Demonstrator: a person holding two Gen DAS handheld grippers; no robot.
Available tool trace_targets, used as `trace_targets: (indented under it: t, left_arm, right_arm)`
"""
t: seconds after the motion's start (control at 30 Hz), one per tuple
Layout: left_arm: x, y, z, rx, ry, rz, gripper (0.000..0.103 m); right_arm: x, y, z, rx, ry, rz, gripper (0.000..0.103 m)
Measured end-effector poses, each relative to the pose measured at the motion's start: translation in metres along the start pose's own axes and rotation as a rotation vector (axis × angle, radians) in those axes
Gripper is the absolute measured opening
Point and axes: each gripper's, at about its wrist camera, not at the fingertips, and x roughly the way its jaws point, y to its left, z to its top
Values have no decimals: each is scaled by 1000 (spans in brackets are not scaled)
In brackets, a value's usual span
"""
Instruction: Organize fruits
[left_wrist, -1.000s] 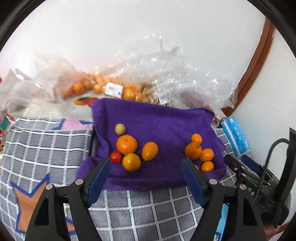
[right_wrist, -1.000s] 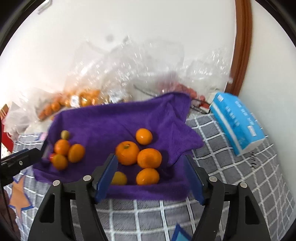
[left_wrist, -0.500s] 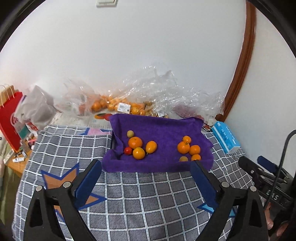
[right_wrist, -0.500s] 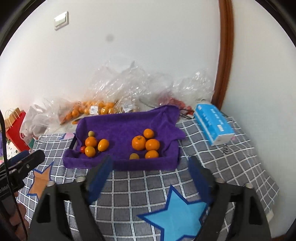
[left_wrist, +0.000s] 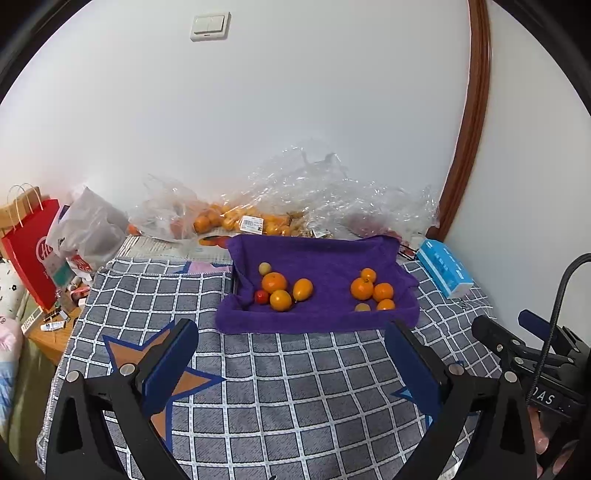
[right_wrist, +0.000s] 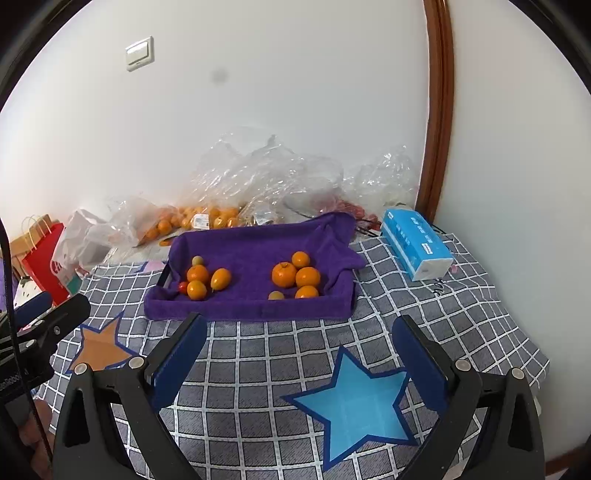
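The fruits sit in two clusters on a purple towel (left_wrist: 325, 262) that lines a shallow tray, whose dark rim (right_wrist: 165, 275) shows only at the left end in the right wrist view. The left cluster (left_wrist: 281, 288) holds two round oranges, an oval orange fruit, a small red one and a small pale yellow-green one; the oval fruit (right_wrist: 221, 278) lies tilted, its long axis running from near-left to far-right. The right cluster (right_wrist: 295, 275) holds four oranges packed touching and one small pale fruit at the near edge. The tray's long side runs across both views, parallel to the wall behind.

The tray rests on a worktop covered by a grey checked cloth (left_wrist: 295, 376) with star patches: an orange star near the left, a blue star (right_wrist: 354, 402) seen whole only from the right wrist. Behind the tray, crumpled clear plastic bags (left_wrist: 317, 195) hold more oranges against a white wall with a light switch (left_wrist: 209, 25). A blue tissue pack (right_wrist: 415, 243) lies right of the tray, beside a brown door frame (right_wrist: 437, 110). A red paper bag (left_wrist: 33, 251) stands at the far left.

The left hand-held gripper (left_wrist: 291, 362) hangs over bare cloth short of the tray, its jaws opening with nothing between them; the right hand-held gripper (right_wrist: 299, 354) likewise, jaws opening and empty. Each view catches the other gripper at its edge.
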Motion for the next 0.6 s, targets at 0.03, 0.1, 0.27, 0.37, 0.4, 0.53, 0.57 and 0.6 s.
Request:
trace_targets:
  t: [0.03,0.1,0.27,0.37,0.4,0.53,0.57,0.6]
  left_arm:
    - [-1,0,0,-2,-4,2,102]
    - [-4,0,1,-6,-10,-1,102]
    - [-7,2,2,-20,-16,-2,102]
    - [-7,2,2,-20,-11,-4,102]
    - [-7,2,2,-21,-11,-2,102]
    - [-8,0,0,-17,-9,-3,102]
    - [-8,0,1,-15,-10,-2,102]
    - [-8,0,0,-15,-10,-1,102]
  right_arm:
    - [-1,1,0,-3,-1,-5,99]
    - [-3,1,0,-5,-2,-7,99]
    - [-8,0,1,-2,-11,-12,99]
    - [-11,-1,0,0,-15,-11,99]
    - [-12,-1,-1,0,-17,-11,99]
    - [-14,-2,-1,1,-16,-12,99]
    - [-13,-2,-1,1,-16,-12,99]
    - [-14,-2,-2,5,-16,-11,99]
